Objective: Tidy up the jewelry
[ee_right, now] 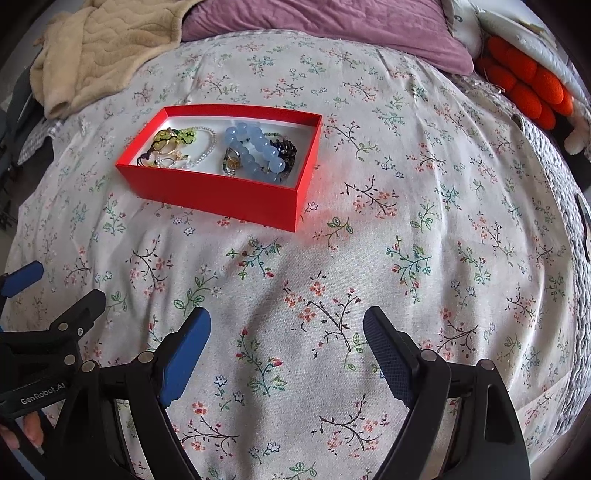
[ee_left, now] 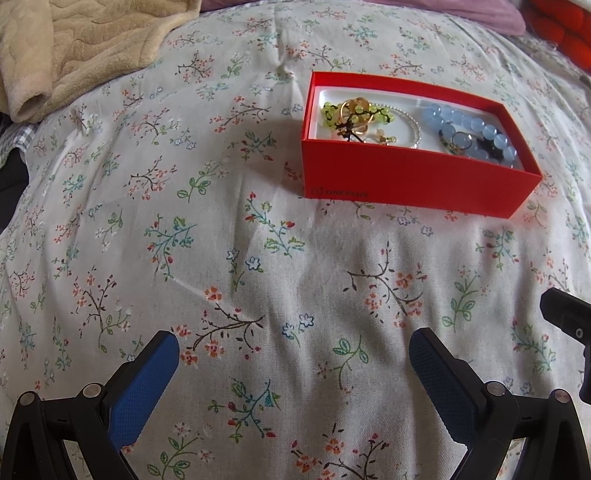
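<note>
A red box [ee_left: 406, 181] [ee_right: 221, 194] with a white inside sits on the floral bedspread. It holds jewelry: a blue bead bracelet [ee_left: 469, 127] [ee_right: 255, 144], a green bead bracelet [ee_left: 332, 112] [ee_right: 184, 134], gold rings [ee_left: 356, 110] [ee_right: 164, 142], a pearl strand [ee_left: 415, 127] [ee_right: 208, 146] and dark beads [ee_right: 286, 147]. My left gripper [ee_left: 293, 349] is open and empty, well short of the box. My right gripper [ee_right: 286, 321] is open and empty, in front of the box and to its right.
A beige blanket [ee_left: 74, 48] [ee_right: 107, 44] lies at the back left. A purple pillow [ee_right: 332, 26] lies at the back, an orange knit item [ee_right: 524, 81] at the back right. The bedspread [ee_left: 258, 258] [ee_right: 424, 221] spreads around the box. The left gripper's arm [ee_right: 55, 332] shows at the right view's left edge.
</note>
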